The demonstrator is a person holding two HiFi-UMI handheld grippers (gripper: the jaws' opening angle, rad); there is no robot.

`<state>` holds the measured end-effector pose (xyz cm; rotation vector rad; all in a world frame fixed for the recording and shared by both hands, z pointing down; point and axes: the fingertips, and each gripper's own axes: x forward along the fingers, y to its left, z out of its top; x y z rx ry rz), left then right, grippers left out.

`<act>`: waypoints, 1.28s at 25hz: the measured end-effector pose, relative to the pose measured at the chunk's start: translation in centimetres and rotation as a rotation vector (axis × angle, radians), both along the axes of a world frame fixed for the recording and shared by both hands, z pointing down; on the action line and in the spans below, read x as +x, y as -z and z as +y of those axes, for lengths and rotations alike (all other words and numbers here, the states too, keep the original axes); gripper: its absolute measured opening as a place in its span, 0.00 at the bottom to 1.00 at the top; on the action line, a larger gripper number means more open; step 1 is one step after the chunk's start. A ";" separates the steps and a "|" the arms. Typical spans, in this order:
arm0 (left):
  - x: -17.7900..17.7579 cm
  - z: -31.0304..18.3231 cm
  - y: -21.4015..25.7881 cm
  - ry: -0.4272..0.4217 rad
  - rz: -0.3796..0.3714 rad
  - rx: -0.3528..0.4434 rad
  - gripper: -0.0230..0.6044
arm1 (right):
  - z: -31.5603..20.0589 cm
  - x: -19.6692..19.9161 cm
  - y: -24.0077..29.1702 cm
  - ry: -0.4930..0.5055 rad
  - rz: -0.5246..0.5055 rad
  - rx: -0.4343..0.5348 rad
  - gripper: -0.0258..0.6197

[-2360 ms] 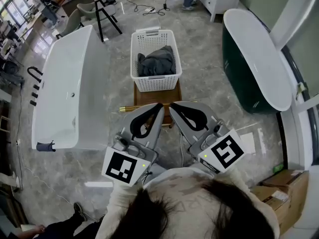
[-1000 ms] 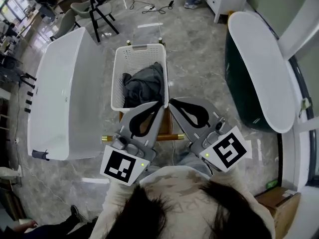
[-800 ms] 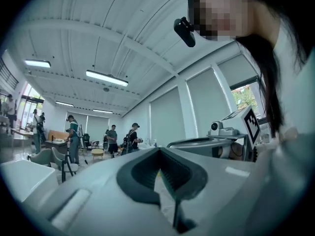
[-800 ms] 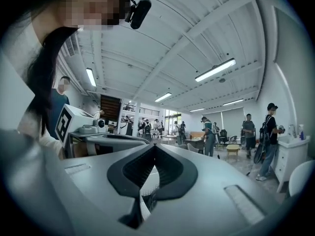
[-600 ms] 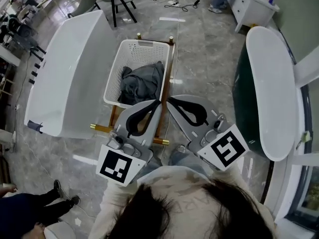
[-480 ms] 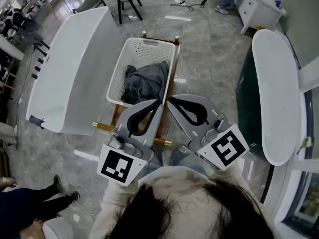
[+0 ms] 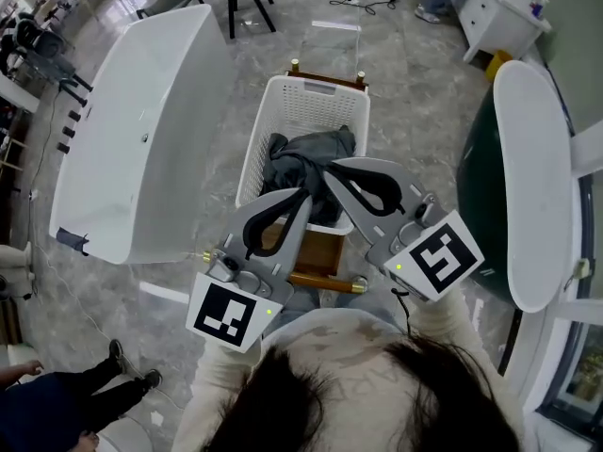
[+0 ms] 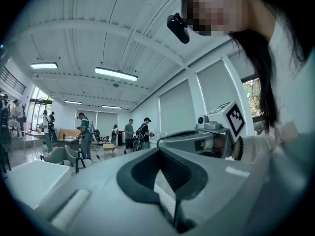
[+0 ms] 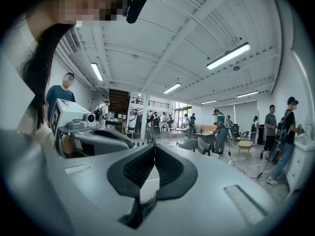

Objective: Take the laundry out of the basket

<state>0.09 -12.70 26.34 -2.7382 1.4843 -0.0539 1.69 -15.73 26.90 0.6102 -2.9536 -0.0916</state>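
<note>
A white plastic laundry basket (image 7: 318,94) stands on the floor ahead of me, with a dark grey garment (image 7: 300,164) bunched inside it. In the head view my right gripper (image 7: 329,170) is shut and empty, its tip above the garment. My left gripper (image 7: 303,196) is also shut and empty, its tip over the basket's near rim. Both gripper views point up into the room: the left gripper (image 8: 158,149) and the right gripper (image 9: 155,145) show their jaws pressed together with nothing between them, and the basket is out of their sight.
The basket rests on a low wooden stand (image 7: 318,269) with brass ends. A white bathtub (image 7: 132,130) lies to the left, a dark green one (image 7: 524,177) to the right. A person's feet (image 7: 122,384) show at bottom left. Several people stand far off in both gripper views.
The basket has come closer and now lies under the gripper tips. My right gripper has moved forward over the garment. Both grippers stay shut.
</note>
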 end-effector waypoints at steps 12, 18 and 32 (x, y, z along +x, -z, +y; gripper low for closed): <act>-10.2 -5.6 -1.6 -0.119 0.023 -0.034 0.04 | -10.2 -10.4 -6.4 0.024 0.424 -0.051 0.14; -10.4 -7.9 -2.9 -0.119 0.032 -0.059 0.04 | -12.1 -10.0 -13.3 0.107 0.671 -0.120 0.22; -10.8 -10.8 -6.7 -0.149 -0.001 -0.144 0.04 | -11.4 -9.2 -27.6 0.329 1.070 -0.251 0.54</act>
